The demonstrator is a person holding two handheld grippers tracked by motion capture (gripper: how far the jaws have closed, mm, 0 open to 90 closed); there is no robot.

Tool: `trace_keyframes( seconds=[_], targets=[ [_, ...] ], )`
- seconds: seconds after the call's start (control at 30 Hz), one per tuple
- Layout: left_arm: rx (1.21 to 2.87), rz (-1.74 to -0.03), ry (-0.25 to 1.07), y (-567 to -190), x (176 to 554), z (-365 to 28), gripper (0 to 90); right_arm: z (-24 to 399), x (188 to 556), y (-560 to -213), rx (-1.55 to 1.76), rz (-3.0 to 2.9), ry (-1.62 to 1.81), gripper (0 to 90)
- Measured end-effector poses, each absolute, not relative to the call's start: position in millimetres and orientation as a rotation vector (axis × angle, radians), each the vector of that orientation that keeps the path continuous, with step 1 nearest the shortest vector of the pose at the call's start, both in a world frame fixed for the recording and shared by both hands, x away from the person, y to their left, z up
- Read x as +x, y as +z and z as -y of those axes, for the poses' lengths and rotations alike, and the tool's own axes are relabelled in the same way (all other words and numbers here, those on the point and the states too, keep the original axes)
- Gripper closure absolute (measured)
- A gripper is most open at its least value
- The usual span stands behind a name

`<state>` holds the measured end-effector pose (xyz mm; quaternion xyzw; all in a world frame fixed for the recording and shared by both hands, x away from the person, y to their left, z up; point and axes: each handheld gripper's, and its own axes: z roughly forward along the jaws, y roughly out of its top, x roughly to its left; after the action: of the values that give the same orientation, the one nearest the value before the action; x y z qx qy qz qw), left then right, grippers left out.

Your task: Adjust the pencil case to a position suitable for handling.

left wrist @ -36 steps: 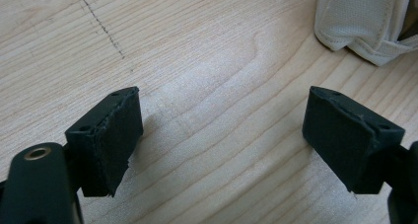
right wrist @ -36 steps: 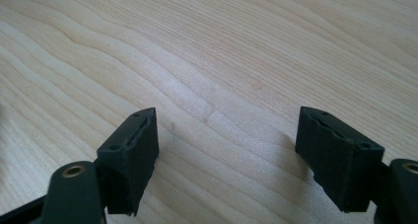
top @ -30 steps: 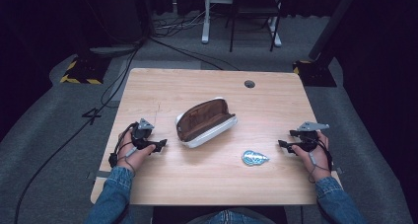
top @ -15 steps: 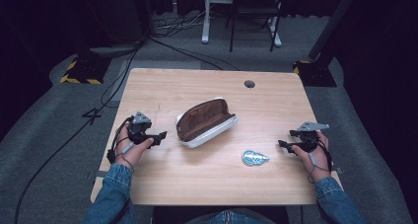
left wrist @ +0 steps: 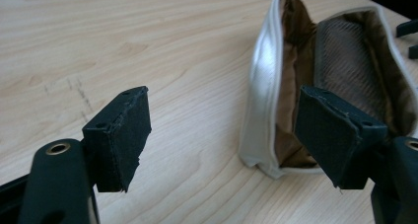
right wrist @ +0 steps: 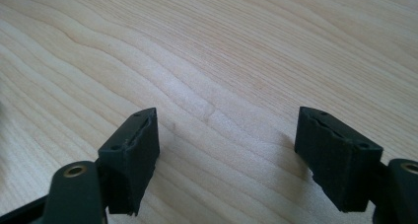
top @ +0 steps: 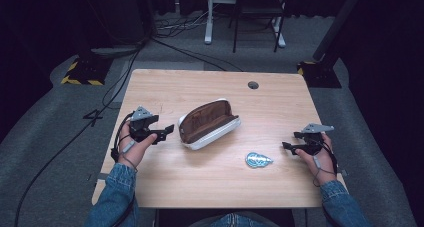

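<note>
A white zip pouch point(top: 207, 124) with a brown lining lies open in the middle of the wooden table point(top: 210, 92). In the left gripper view the pouch point(left wrist: 325, 81) gapes just beyond the right jaw. My left gripper point(top: 169, 130) is held above the table to the left of the pouch, jaws open and nothing between them point(left wrist: 222, 140). A small pale blue, drop-shaped object point(top: 258, 160) lies near the front, right of centre. My right gripper point(top: 287, 146) rests at the right edge, open, with bare wood between its jaws point(right wrist: 226, 155).
A round cable hole point(top: 253, 85) sits at the table's far right. Beyond the table are a dark floor with cables point(top: 165, 42), white table legs point(top: 210, 17) and yellow-black striped stands point(top: 80, 72).
My left hand has lifted its gripper off the table, so it shows a little higher and farther back in the high view. The right hand, pouch and blue object have not moved.
</note>
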<state>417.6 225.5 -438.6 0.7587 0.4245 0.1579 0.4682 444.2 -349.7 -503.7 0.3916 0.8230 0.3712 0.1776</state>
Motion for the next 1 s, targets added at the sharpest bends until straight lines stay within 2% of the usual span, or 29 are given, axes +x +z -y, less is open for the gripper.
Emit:
trace_keyframes(
  seconds=[0.5,1.0],
  targets=[
    [1.818,-0.994,0.391,-435,429,-198,18.7,350,444,-504,1.108,-2.328,1.051,25.2],
    [1.868,-0.960,0.356,-448,451,-167,18.5,350,444,-504,1.107,-2.328,1.051,25.2]
  ],
)
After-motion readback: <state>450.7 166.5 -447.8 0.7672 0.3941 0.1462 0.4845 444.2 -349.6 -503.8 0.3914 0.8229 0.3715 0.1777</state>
